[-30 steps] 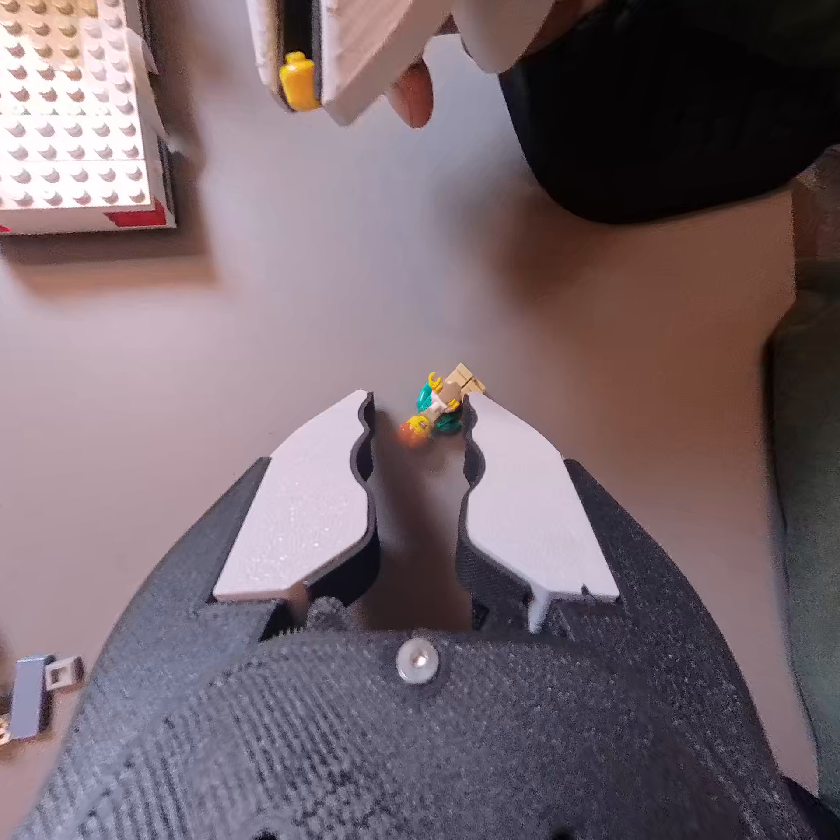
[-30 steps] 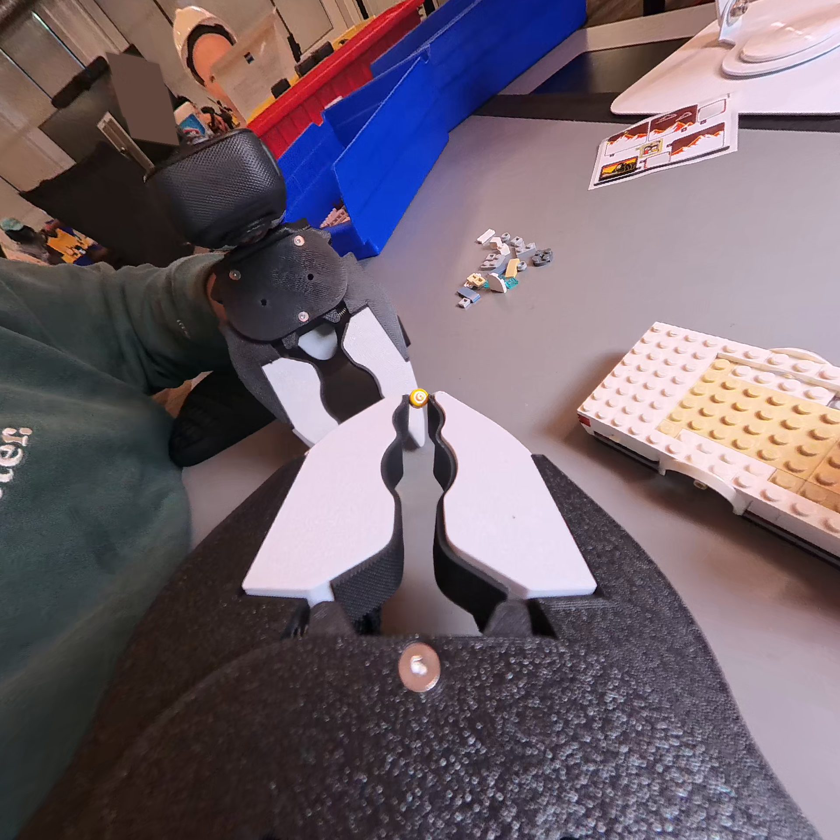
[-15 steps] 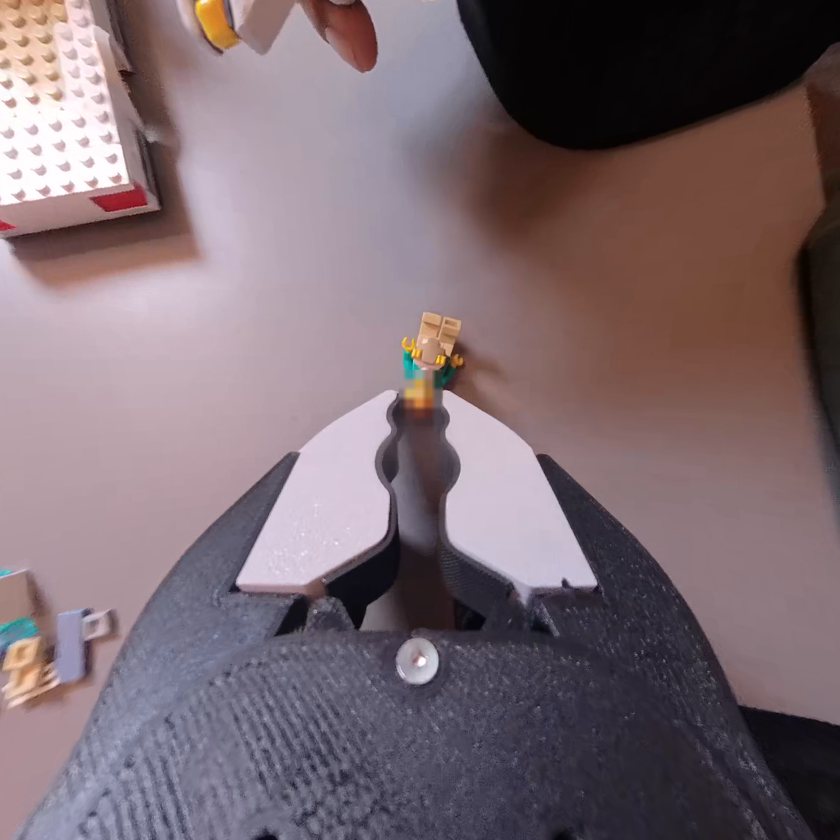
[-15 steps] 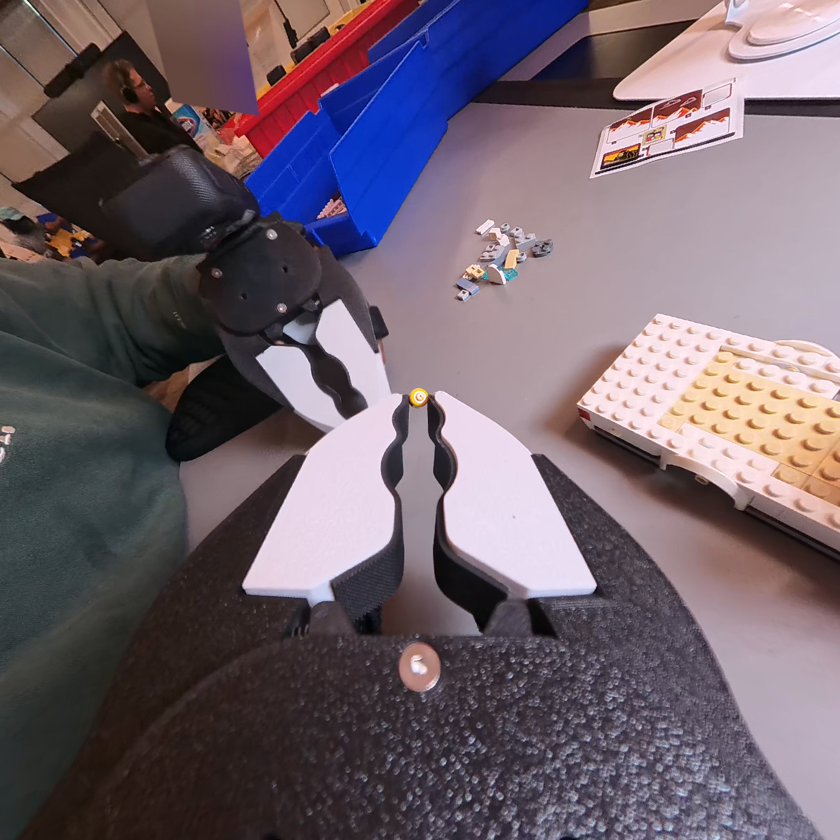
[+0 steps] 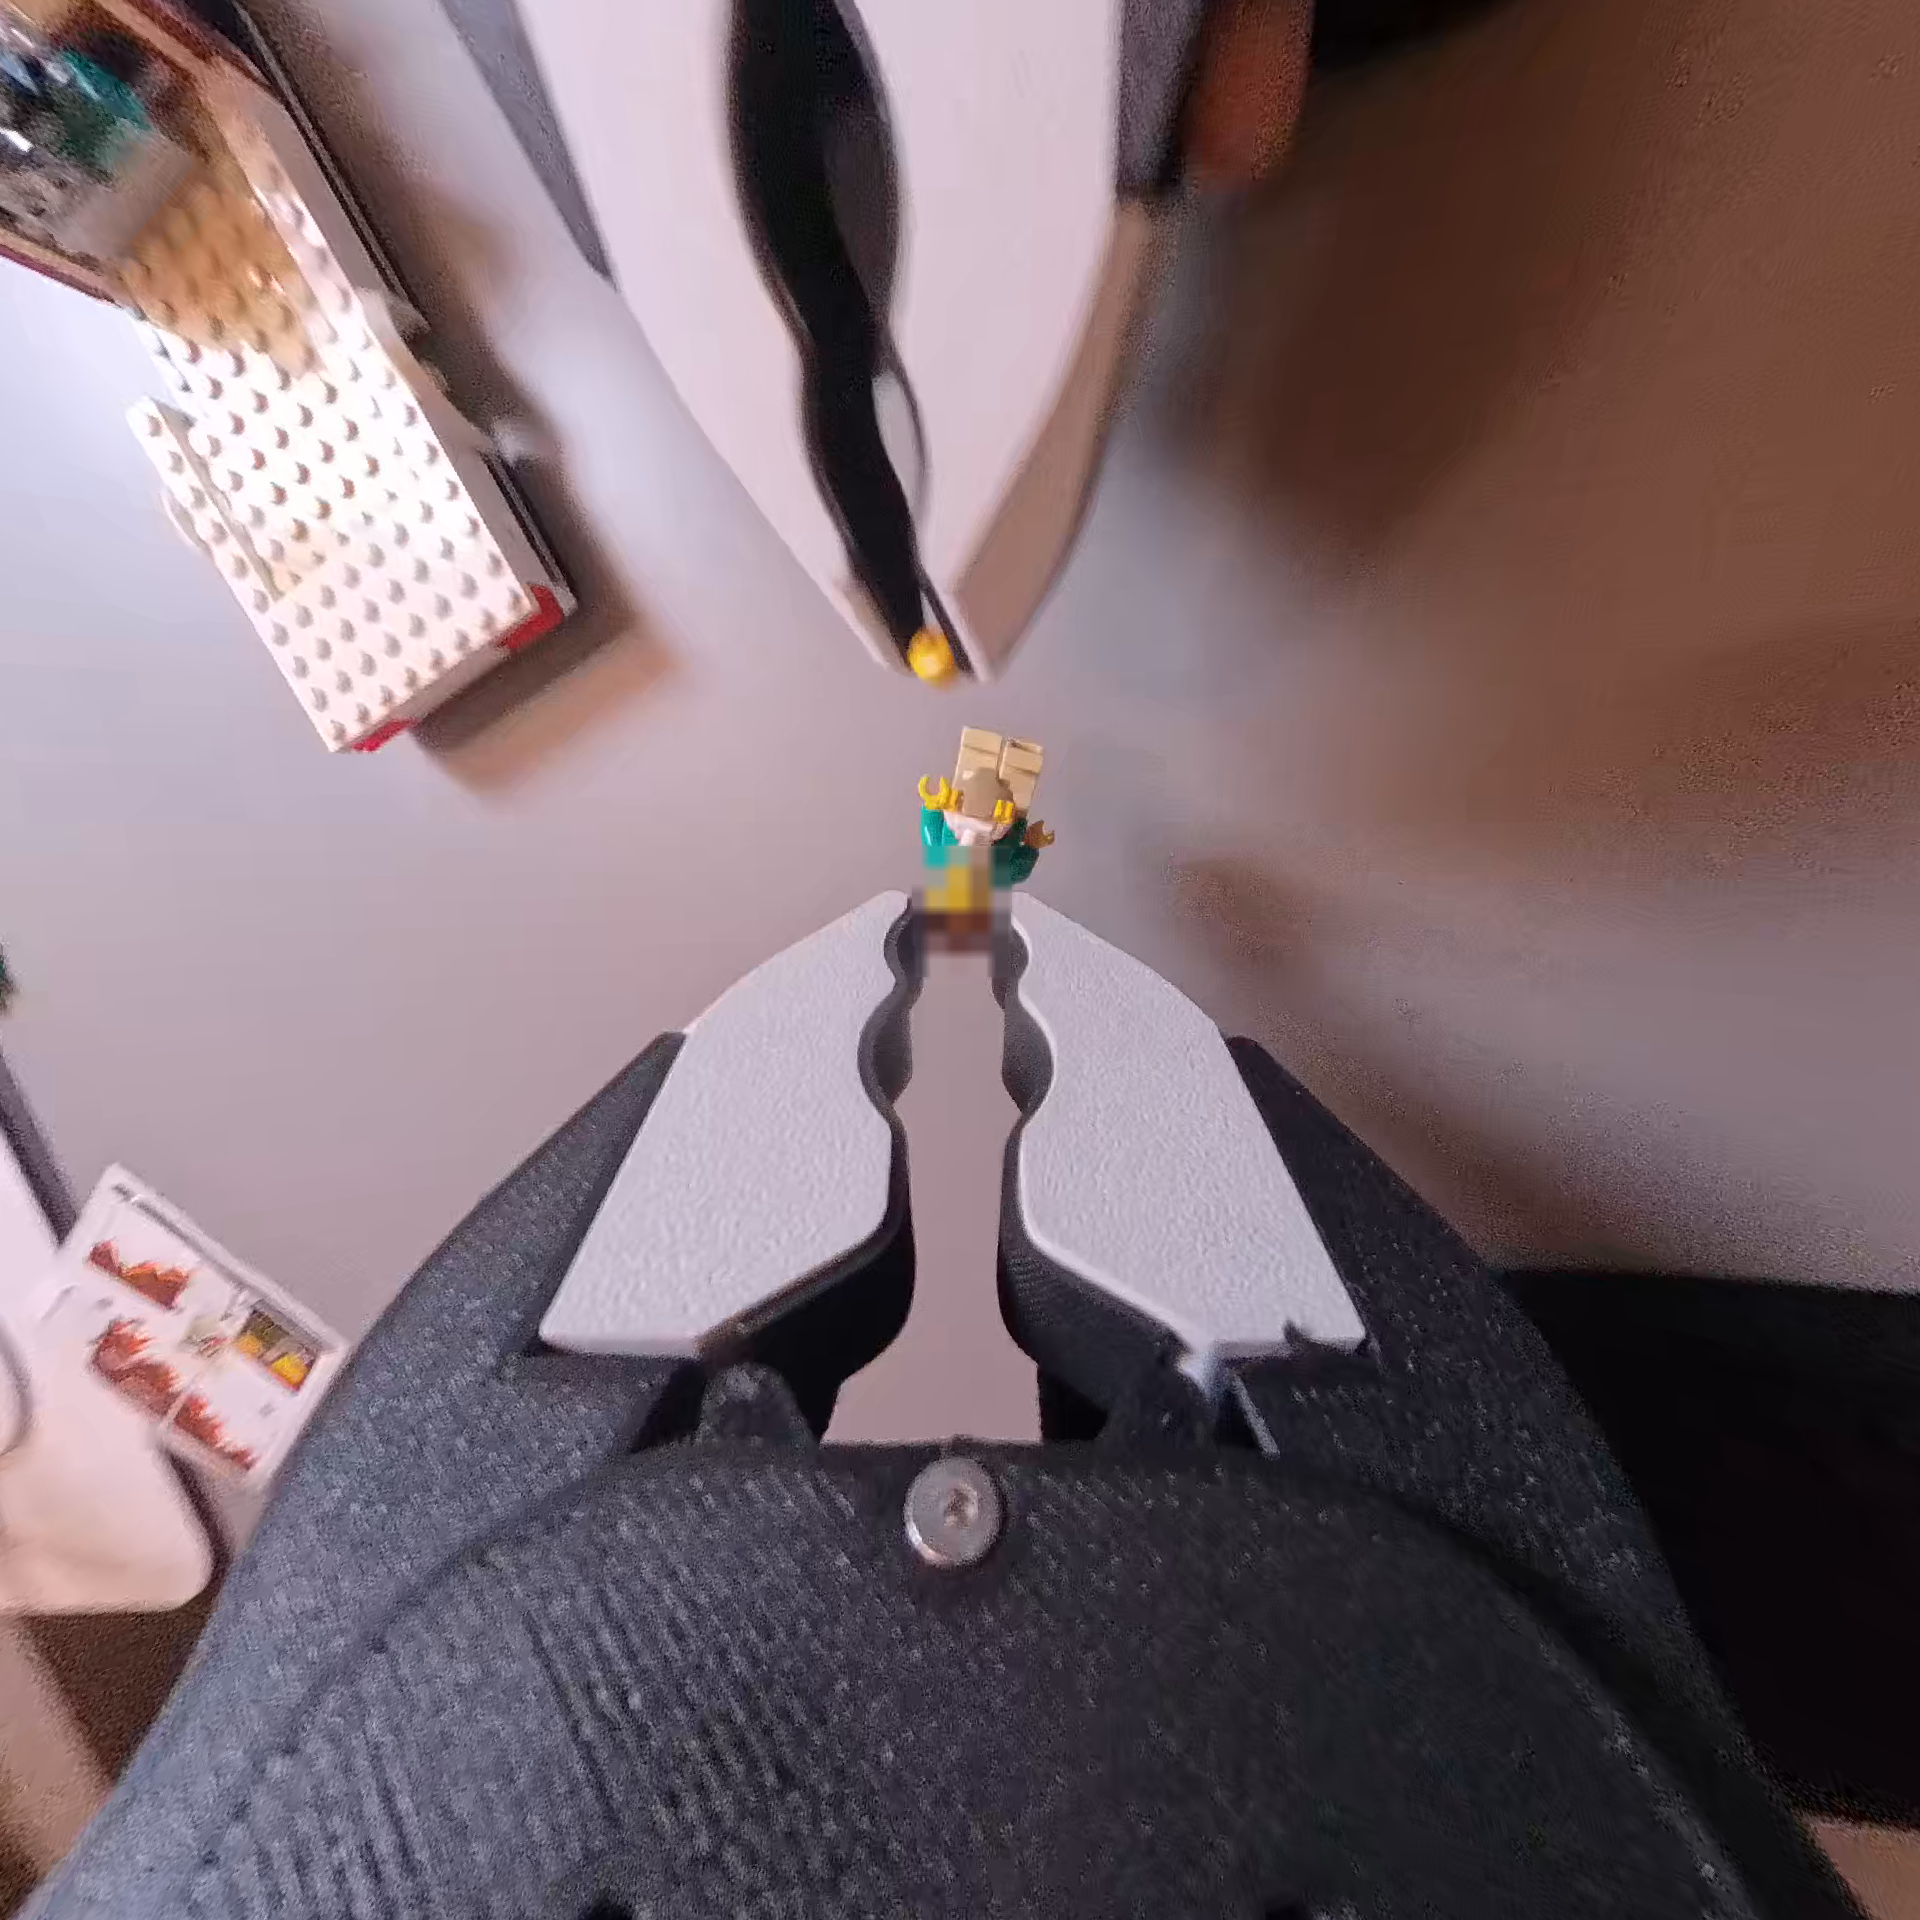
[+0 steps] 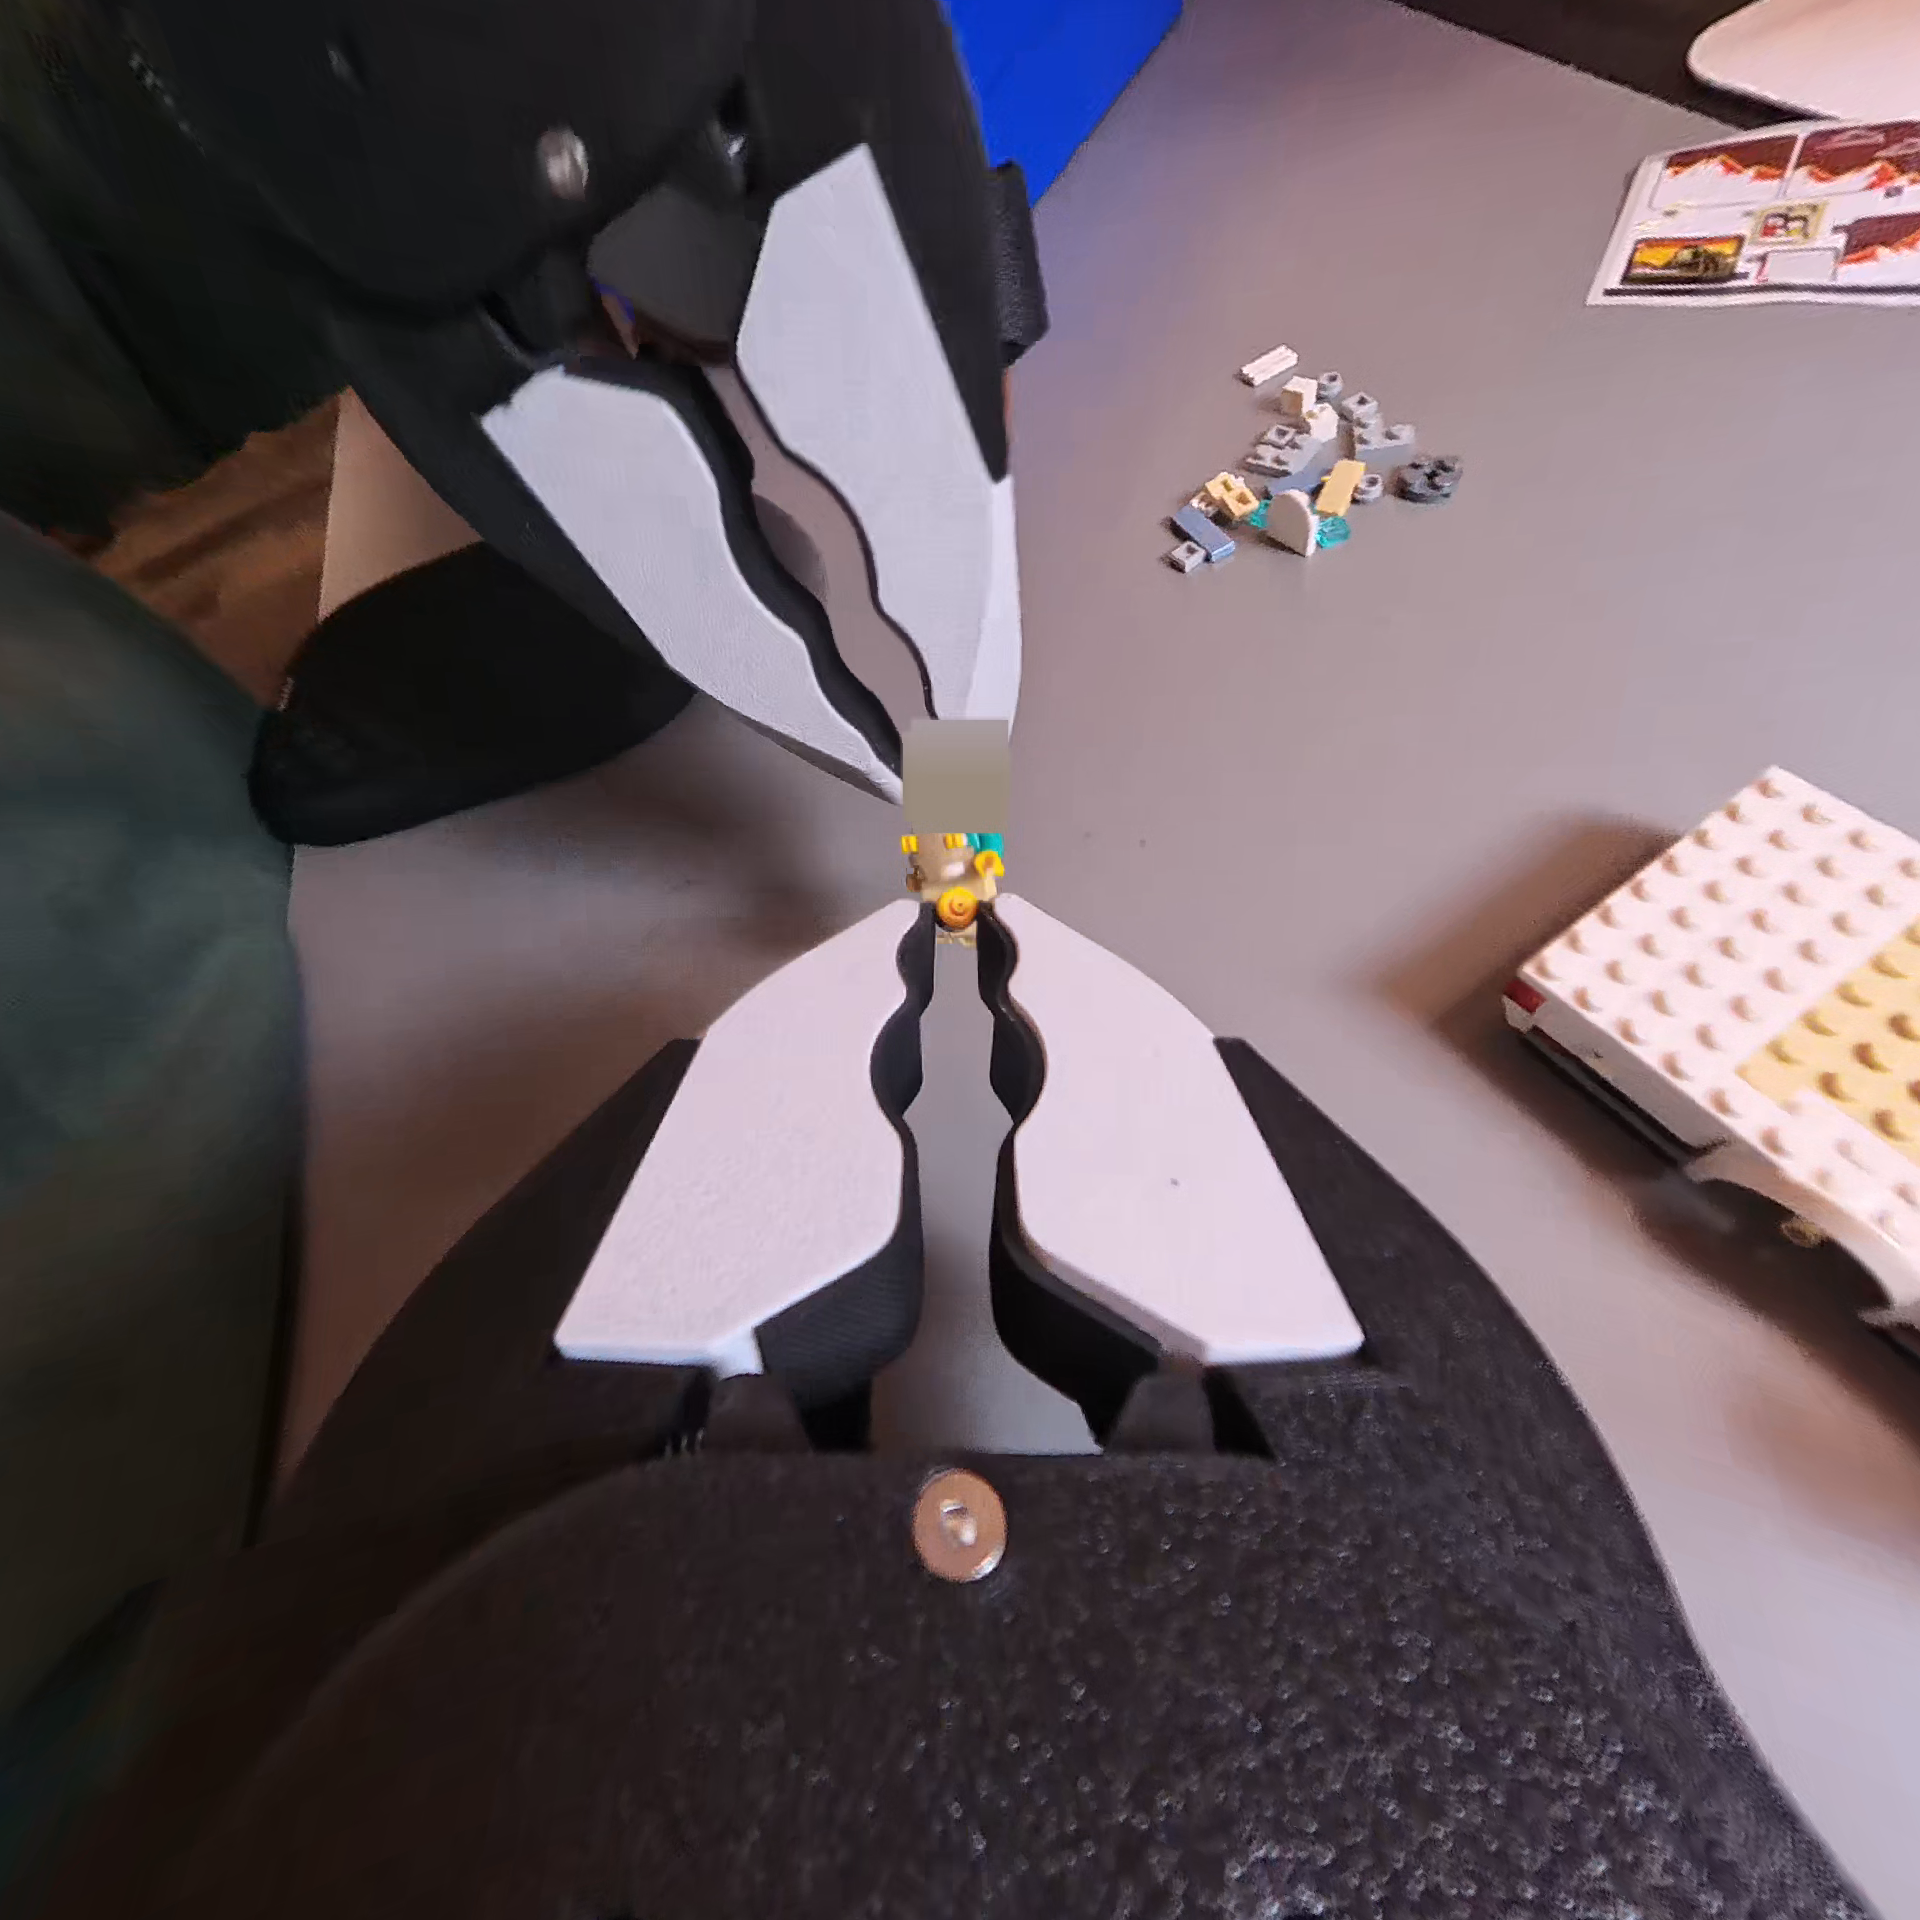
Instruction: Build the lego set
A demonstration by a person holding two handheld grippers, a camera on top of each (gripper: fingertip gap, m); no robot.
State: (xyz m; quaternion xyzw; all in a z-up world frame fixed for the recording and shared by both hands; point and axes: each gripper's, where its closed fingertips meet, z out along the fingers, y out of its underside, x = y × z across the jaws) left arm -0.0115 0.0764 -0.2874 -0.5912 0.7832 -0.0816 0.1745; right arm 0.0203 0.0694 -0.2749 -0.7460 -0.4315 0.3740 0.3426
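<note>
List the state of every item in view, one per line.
Left hand-held gripper: shut on the minifigure.
Right hand-held gripper: shut on the small yellow piece.
Minifigure: held off the table, legs pointing toward the right gripper.
Small yellow piece: pinched at the fingertips, close to the minifigure's feet.
White studded plate: flat on the table, partly built.
Loose bricks: piled on the table.

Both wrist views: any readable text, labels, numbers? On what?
Instruction sheet: printed picture panels; any writing is too small to read, and the sheet is blurred in the left wrist view.
White brick plate: no markings visible.
Loose brick pile: no markings visible.
Nothing legible elsewhere.
</note>
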